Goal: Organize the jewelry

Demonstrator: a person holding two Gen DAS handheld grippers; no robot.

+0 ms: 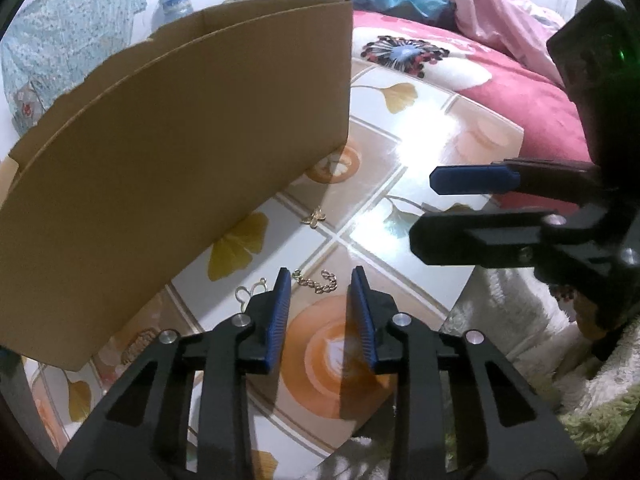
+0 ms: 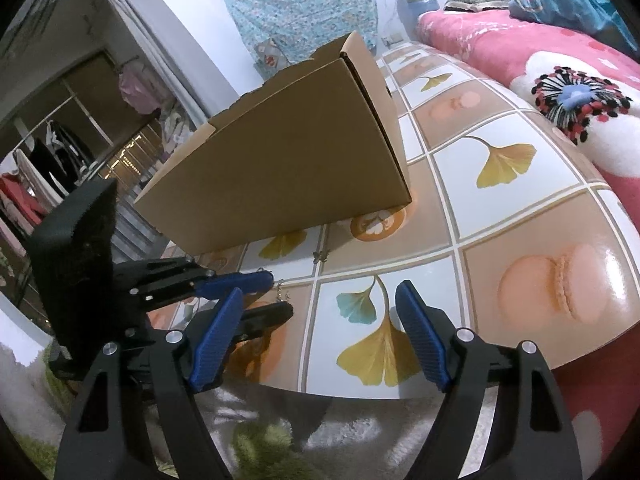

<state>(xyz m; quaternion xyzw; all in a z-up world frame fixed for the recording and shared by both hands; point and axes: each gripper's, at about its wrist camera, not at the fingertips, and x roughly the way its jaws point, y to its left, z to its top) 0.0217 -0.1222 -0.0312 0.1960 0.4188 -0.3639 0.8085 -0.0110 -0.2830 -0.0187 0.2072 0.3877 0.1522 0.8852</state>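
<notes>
Glossy patterned mat (image 1: 436, 136) with ginkgo leaves and macarons lies over a fluffy rug, beside a pink flowered blanket (image 1: 520, 92). An open cardboard box (image 1: 172, 152) stands on the mat's far left part. Three gold pieces lie on the mat in front of the box. A small butterfly-shaped charm (image 1: 315, 217) sits closest to the box's lower edge. A short chain (image 1: 316, 282) lies just beyond the tips of the left gripper (image 1: 320, 284), and a thin looped earring (image 1: 250, 294) rests just left of that gripper's left finger. The left gripper points down at the mat with its blue pads partly drawn in, a clear gap between them and nothing pinched. The right gripper (image 2: 320, 300) hovers over a yellow ginkgo leaf near the mat's front edge, its fingers spread wide and empty. In the right wrist view the left gripper reaches in from the left toward the chain.
</notes>
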